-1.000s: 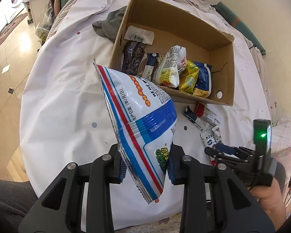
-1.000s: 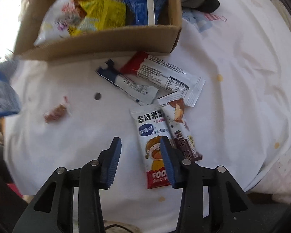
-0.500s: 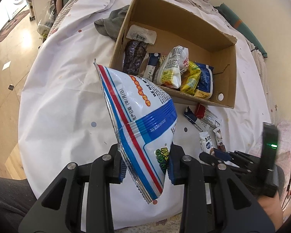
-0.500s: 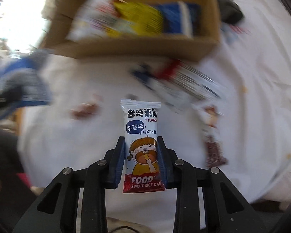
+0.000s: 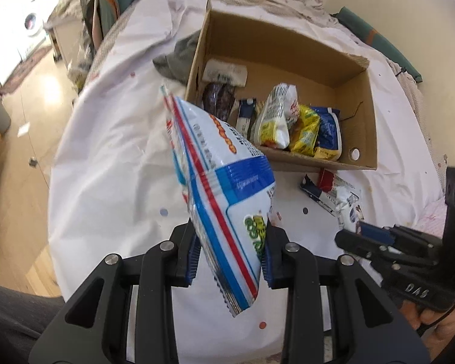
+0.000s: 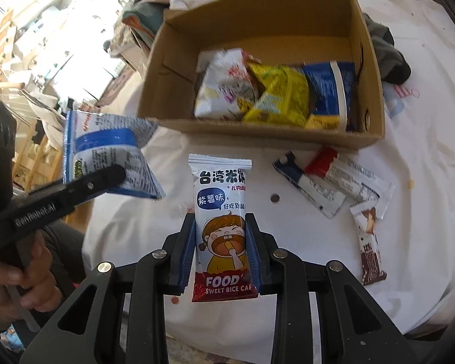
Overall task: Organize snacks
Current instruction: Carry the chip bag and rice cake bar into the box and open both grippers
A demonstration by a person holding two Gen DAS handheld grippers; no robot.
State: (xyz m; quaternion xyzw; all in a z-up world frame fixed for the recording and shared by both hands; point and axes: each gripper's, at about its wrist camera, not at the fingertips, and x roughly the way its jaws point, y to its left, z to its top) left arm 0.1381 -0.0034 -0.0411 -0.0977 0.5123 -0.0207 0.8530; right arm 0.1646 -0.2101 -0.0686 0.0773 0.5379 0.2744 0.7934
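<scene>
white sheet [image 6: 424, 166] carries the cardboard box [image 6: 257, 135]; left hand-held gripper [image 5: 231, 256] clamps a chip bag [image 5: 224, 182], right hand-held gripper [image 6: 220, 250] clamps a rice cake packet [image 6: 223, 212].

Glossy, crinkled plastic film was seen on the large striped bag [image 5: 224, 188] and the rice-cake packet [image 6: 223, 227]. The box [image 6: 257, 133] was of matt brown corrugated cardboard. A white cloth sheet [image 5: 112, 157], creased and spotted, was spread beneath. Matt black plastic formed the right gripper [image 6: 220, 251].

left wrist – high, looking down | right wrist – lower, nearer | shared: cardboard box [image 5: 361, 97] [image 6: 374, 91]
</scene>
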